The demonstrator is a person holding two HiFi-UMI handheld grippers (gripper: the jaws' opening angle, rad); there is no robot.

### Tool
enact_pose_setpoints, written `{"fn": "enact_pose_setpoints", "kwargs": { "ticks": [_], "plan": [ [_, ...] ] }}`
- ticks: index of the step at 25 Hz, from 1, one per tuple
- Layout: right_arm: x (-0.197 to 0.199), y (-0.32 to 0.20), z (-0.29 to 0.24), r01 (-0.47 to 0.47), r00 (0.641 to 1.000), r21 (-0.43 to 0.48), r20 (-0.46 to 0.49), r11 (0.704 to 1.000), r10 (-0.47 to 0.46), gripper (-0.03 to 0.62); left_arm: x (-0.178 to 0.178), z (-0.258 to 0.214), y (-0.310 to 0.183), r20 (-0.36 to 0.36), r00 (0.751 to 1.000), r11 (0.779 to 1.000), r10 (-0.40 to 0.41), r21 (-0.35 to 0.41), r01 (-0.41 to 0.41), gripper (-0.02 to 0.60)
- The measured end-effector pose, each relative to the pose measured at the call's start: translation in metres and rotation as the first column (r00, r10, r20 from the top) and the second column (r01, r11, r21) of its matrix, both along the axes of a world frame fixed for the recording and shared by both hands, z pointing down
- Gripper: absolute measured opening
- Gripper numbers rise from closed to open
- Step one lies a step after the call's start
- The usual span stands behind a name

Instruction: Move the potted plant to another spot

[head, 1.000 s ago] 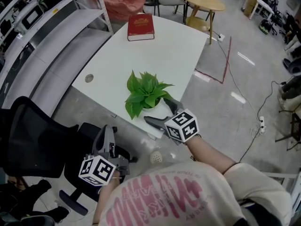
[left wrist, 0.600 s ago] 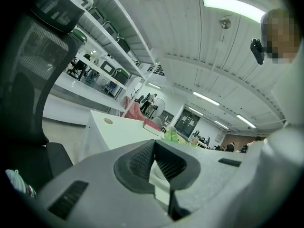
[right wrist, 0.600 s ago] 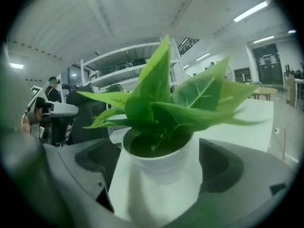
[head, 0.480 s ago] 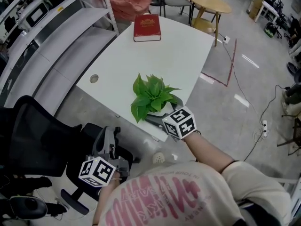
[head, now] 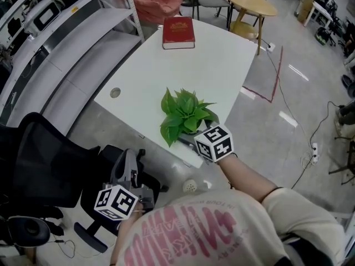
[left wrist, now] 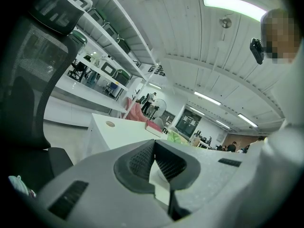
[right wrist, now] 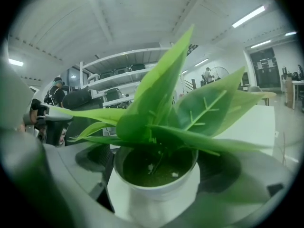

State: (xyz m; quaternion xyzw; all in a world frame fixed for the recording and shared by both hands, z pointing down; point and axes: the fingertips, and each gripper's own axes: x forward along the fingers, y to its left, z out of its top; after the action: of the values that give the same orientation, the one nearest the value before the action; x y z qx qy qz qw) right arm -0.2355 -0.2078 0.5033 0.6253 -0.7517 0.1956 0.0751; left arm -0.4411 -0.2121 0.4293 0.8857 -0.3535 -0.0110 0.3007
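Observation:
The potted plant (head: 186, 112), green leaves in a white pot (right wrist: 156, 186), stands near the front edge of the white table (head: 199, 60). My right gripper (head: 192, 134) reaches in under the leaves. It is open wide, with the pot between its jaws; a dark gap shows beside the pot on the left. My left gripper (head: 128, 158) hangs low at the left over the black chair, well away from the plant. Its jaws meet at the tips (left wrist: 153, 146) with nothing in them.
A red book (head: 178, 32) lies at the table's far end. A round cable hole (head: 115, 93) sits near the table's left edge. A black office chair (head: 44, 159) stands at front left, grey shelves (head: 72, 32) at left, and a round wooden table (head: 250, 3) beyond.
My right gripper has pushed forward until its jaws sit either side of the pot under the leaves. The left gripper has stayed put.

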Motion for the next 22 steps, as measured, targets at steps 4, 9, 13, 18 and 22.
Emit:
{"fn": "enact_pose_setpoints", "kwargs": {
  "ticks": [4,9,13,18,22],
  "plan": [
    [0.001,-0.002,0.003,-0.005,1.0,-0.019,-0.008,1.0,0.005,0.564,0.0,-0.001,-0.006,-0.004,1.0,1.0,0.001,0.003,-0.001,0.003],
    [0.0,-0.003,0.004,-0.005,1.0,-0.045,-0.003,0.999,0.005,0.537,0.006,0.0,-0.012,-0.012,1.0,1.0,0.011,0.0,-0.011,0.003],
    [0.001,-0.003,0.005,-0.016,1.0,-0.073,0.0,0.997,0.016,0.529,0.013,-0.004,-0.016,-0.024,0.999,1.0,0.023,0.007,-0.023,0.003],
    [0.008,0.001,0.003,-0.056,0.994,-0.097,0.09,0.994,0.065,0.526,0.021,-0.011,-0.019,-0.04,0.999,0.999,0.036,0.026,-0.035,0.003],
    [0.015,0.004,0.002,-0.098,0.973,-0.113,0.196,0.989,0.119,0.526,0.022,-0.011,-0.02,-0.045,0.998,0.999,0.037,0.029,-0.036,0.003]
  ]
}}
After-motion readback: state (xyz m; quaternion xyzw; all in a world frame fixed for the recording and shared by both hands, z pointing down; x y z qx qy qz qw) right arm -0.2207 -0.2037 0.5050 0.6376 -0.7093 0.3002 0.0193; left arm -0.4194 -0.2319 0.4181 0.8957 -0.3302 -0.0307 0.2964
